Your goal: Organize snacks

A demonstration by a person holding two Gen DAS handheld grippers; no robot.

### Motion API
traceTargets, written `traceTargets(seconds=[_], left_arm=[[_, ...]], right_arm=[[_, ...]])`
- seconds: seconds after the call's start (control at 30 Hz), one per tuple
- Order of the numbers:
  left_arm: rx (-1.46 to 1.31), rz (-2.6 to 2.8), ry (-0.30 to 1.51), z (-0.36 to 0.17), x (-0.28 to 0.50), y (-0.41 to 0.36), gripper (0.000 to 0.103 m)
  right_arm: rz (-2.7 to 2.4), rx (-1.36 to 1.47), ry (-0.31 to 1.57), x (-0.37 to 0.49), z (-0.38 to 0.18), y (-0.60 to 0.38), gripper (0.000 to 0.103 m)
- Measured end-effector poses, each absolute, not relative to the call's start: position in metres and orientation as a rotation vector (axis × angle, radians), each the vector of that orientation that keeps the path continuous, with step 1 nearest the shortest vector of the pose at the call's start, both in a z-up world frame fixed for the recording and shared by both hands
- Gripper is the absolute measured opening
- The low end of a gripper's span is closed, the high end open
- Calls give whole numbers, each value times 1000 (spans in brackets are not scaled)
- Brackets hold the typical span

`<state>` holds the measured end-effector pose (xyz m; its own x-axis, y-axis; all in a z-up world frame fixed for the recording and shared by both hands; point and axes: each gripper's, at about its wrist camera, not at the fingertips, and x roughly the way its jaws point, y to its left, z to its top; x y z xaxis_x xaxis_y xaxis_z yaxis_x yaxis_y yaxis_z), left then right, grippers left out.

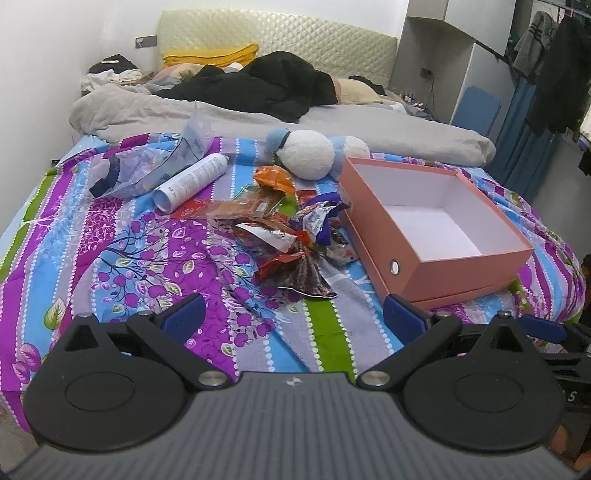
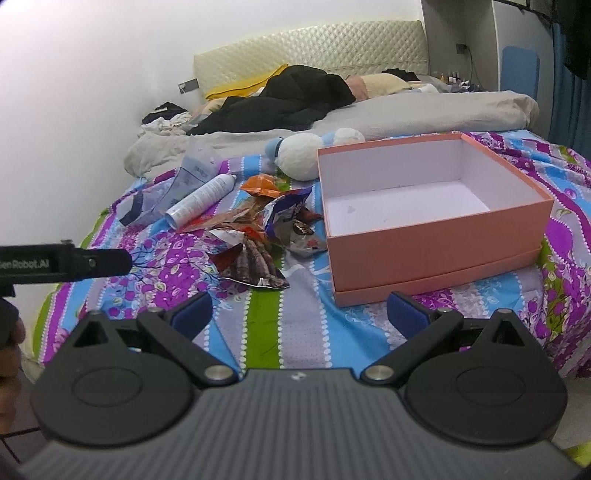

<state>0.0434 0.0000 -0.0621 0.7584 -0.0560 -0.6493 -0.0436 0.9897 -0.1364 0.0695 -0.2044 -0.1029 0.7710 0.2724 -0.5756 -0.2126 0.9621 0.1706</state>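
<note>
Nearby, above the near edge of the bed (image 1: 110, 236): left gripper (image 1: 293, 319), jaws spread wide, nothing between the blue pads (image 1: 184, 317). Likewise right gripper (image 2: 299, 314), jaws wide apart and empty, hovering over the patterned quilt (image 2: 266, 325) short of everything on it.

Ahead, mid-quilt: heap of snack packets (image 1: 291, 236), crinkled wrappers in orange, red, purple and brown, piled loosely on one another. Nearest to the grippers, a dark brown wrapper (image 2: 255, 269) fanned flat on the quilt. Just right of the heap, touching or almost touching its edge: open pink box (image 1: 458, 266), white inside, bare, sitting in a shallow tray of the same pink, a round metal eyelet on its near-left wall.

Left of the heap: white cylinder bottle (image 1: 192, 181) lying on its side, with a crumpled clear plastic bag (image 1: 147, 166) beside and behind it. Behind heap and box: white and blue plush toy (image 1: 306, 155). Farther back: grey duvet (image 1: 388, 136), black clothing (image 1: 266, 88), quilted headboard (image 1: 277, 33).

At the left edge of the right wrist view: side of the left gripper, black, lettered.
</note>
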Motion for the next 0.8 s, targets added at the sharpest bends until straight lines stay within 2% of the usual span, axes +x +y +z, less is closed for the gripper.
traceTargets(seconds=[0.13,0.53,0.8], left_arm=[[-144,-9,709,-63,45,-1,103],[-161,-3,709,-73,49,1,103],[-229,-13,728,-93,71,16,103]], right_arm=[[256,89,633,69,-107,-206,98],[310,136,617,68,-114,-212,98],[314,71,587,75,-129,-200,99]])
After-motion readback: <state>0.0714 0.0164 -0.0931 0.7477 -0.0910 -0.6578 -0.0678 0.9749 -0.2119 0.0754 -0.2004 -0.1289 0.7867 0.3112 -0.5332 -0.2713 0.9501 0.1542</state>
